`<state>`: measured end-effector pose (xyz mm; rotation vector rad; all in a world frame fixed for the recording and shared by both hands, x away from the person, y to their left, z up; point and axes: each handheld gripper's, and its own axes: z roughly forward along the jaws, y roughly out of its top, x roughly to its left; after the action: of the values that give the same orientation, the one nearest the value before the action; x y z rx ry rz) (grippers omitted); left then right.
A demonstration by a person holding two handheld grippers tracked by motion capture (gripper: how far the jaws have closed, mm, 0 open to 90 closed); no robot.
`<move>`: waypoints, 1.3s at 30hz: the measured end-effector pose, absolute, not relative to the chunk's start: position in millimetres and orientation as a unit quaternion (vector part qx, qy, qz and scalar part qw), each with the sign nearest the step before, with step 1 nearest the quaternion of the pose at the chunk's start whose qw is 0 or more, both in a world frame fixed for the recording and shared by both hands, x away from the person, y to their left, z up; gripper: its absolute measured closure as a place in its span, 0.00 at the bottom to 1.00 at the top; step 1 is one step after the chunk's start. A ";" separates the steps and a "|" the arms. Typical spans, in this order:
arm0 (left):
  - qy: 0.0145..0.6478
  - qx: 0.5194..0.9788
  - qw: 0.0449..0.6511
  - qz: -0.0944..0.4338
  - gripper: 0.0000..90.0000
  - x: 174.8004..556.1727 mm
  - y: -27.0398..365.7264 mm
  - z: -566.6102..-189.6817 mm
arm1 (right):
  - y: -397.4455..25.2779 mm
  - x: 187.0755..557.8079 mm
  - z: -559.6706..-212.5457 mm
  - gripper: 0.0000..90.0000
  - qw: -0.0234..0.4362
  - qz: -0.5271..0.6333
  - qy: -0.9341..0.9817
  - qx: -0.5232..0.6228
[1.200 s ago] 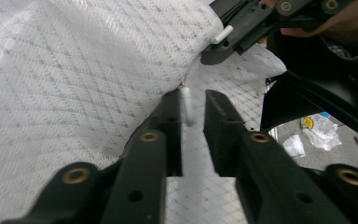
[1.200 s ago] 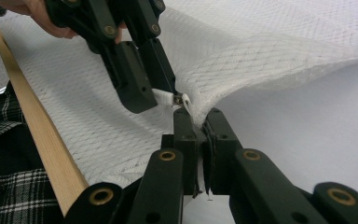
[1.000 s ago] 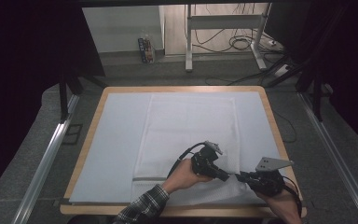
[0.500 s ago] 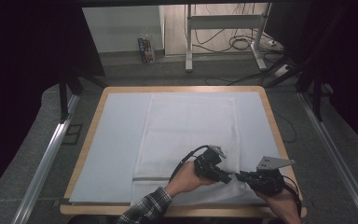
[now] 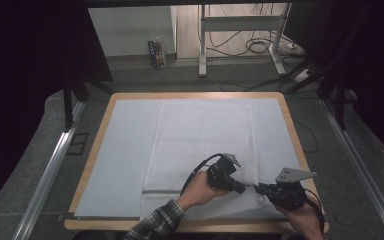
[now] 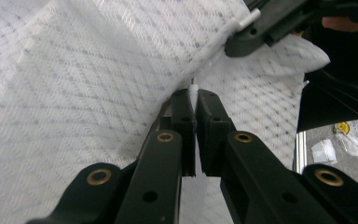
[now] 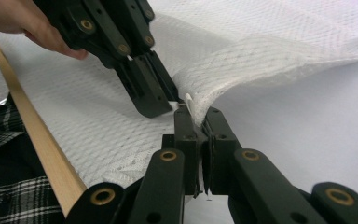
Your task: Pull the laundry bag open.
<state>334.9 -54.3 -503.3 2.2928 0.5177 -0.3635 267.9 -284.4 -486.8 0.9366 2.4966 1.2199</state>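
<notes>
A white cloth [image 5: 200, 145] was pinched at its near right corner by both grippers, on the table [image 5: 107, 115].

The pinch itself was too small to make out from above; the left gripper [image 5: 242, 189] and right gripper [image 5: 258, 188] were seen almost touching; in the left gripper view its jaws were closed on a fold of cloth [image 6: 74, 93]; in the right gripper view the lifted edge [image 7: 223, 70] was clamped, the corner's tip being hidden between the jaws.

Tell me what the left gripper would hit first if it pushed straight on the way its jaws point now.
Probably the right gripper: in the high view the left gripper points at it across a small gap. Both are shut on the white towel, which already lies between the left jaws.
</notes>
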 end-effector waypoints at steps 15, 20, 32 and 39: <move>0.190 0.894 0.378 -0.149 0.96 333.9 -52.4 -504.6 | -284.4 266.9 -485.9 0.95 0.107 0.413 0.845 0.324; 0.187 0.896 0.376 -0.142 0.87 330.9 -60.0 -508.3 | -284.1 266.4 -485.3 0.95 0.105 0.415 0.844 0.323; 0.216 0.891 0.377 -0.131 0.96 331.5 -66.9 -507.2 | -285.2 265.9 -484.0 0.95 0.100 0.426 0.839 0.324; 0.211 0.894 0.371 -0.138 0.97 330.1 -62.5 -506.2 | -285.3 266.3 -484.9 0.95 0.108 0.413 0.840 0.334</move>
<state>330.1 -62.5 -506.2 2.2921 0.5409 -0.3532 266.3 -285.3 -484.9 0.9824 2.4733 1.2154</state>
